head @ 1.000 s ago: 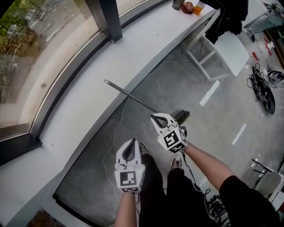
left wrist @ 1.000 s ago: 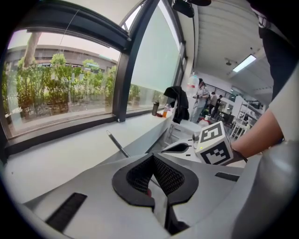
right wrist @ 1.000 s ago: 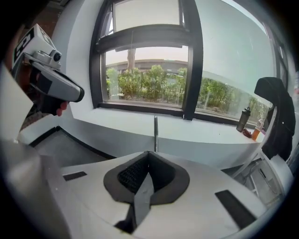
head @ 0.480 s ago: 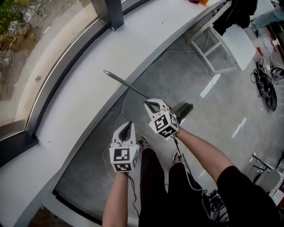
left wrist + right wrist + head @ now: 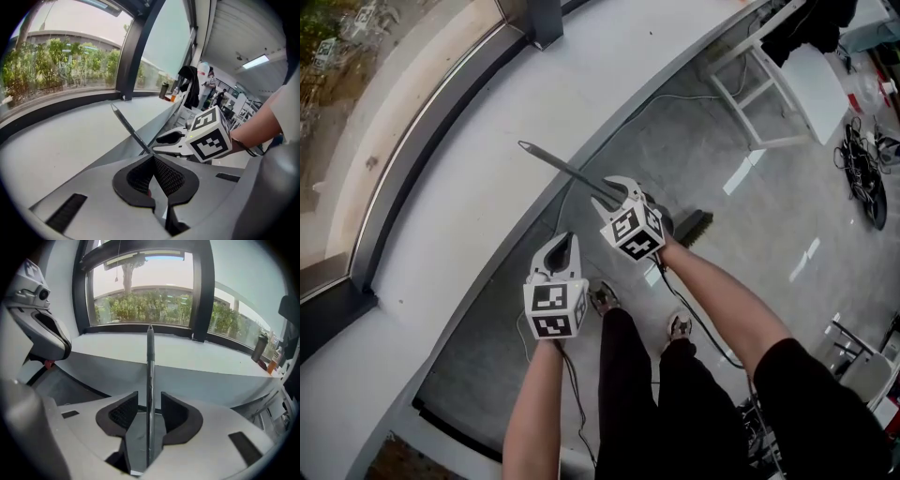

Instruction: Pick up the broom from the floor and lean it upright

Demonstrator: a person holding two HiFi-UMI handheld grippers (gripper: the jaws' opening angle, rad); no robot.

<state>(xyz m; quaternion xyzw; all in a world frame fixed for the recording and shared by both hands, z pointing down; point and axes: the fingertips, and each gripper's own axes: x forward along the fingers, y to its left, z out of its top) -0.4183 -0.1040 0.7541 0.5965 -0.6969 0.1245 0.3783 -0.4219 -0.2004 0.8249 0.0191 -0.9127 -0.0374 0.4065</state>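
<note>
The broom leans against the white ledge, its grey handle (image 5: 567, 172) slanting up to the left and its dark brush head (image 5: 695, 226) on the floor. My right gripper (image 5: 614, 190) is around the handle. Its jaws have just been opening and stand apart, with the handle (image 5: 150, 366) running free between the pads. My left gripper (image 5: 563, 246) hangs lower left of it, shut and empty, apart from the broom. In the left gripper view the handle (image 5: 127, 127) rises just beyond my left gripper (image 5: 153, 173).
The curved white ledge (image 5: 469, 187) runs under a dark-framed window. A white stool or small table (image 5: 797, 84) stands at upper right, with tangled cables (image 5: 862, 178) beyond it. A thin cable lies on the grey floor (image 5: 741, 244). The person's legs are below the grippers.
Both grippers have shifted toward the ledge. The right gripper's jaws, closed on the handle before, now stand apart around it. The broom still leans on the ledge.
</note>
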